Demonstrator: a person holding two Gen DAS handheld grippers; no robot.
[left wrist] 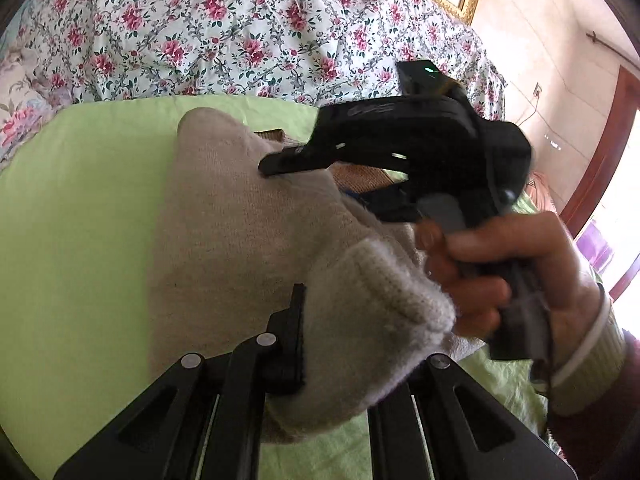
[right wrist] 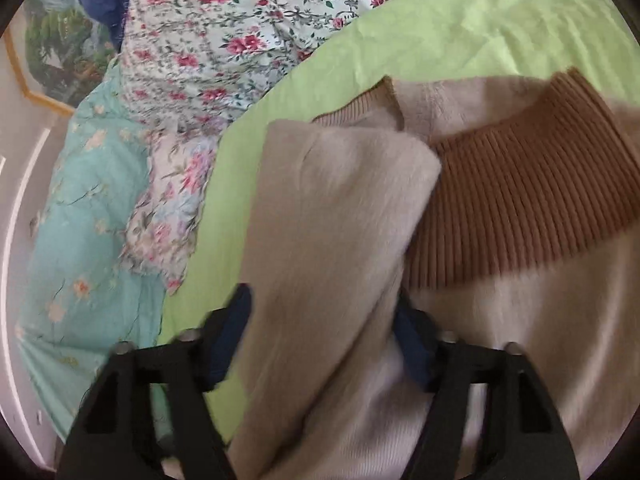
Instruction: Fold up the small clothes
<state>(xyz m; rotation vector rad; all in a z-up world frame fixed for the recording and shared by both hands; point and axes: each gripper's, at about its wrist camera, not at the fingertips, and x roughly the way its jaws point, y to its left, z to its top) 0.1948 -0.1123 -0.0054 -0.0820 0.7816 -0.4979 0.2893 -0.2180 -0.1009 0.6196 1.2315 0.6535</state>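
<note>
The left gripper [left wrist: 298, 344] has its jaws pinched nearly together on a fold of the fuzzy beige knitted sweater [left wrist: 224, 232], and the pale ribbed cuff or hem [left wrist: 400, 300] bunches just to its right. The right gripper [right wrist: 320, 344] straddles a thick folded sleeve of the same sweater [right wrist: 332, 216]; its blue-padded fingers [right wrist: 230, 336] stand partly apart with the cloth between them, but whether the pads actually press on it cannot be told (that view is smeared). In the left wrist view the right gripper [left wrist: 280, 166] shows from the side, its tips against the sweater near the tan ribbed collar [right wrist: 520, 208], worked by the person's hand [left wrist: 508, 280].

The sweater lies on a light green sheet [left wrist: 72, 220] spread over the bed, with a rose-patterned floral quilt [left wrist: 208, 28] on the far side and a turquoise flowered quilt [right wrist: 80, 220] to the left in the right wrist view.

As a judgement, the garment looks light, soft and limp: it should sag and drape from any pinch, and the fluffy knit should not slip easily. The ribbed collar, cuffs and hem look firmer, and so do doubled edges, which makes them the better places to take hold; a single thin layer may stretch or drag the layers under it.
</note>
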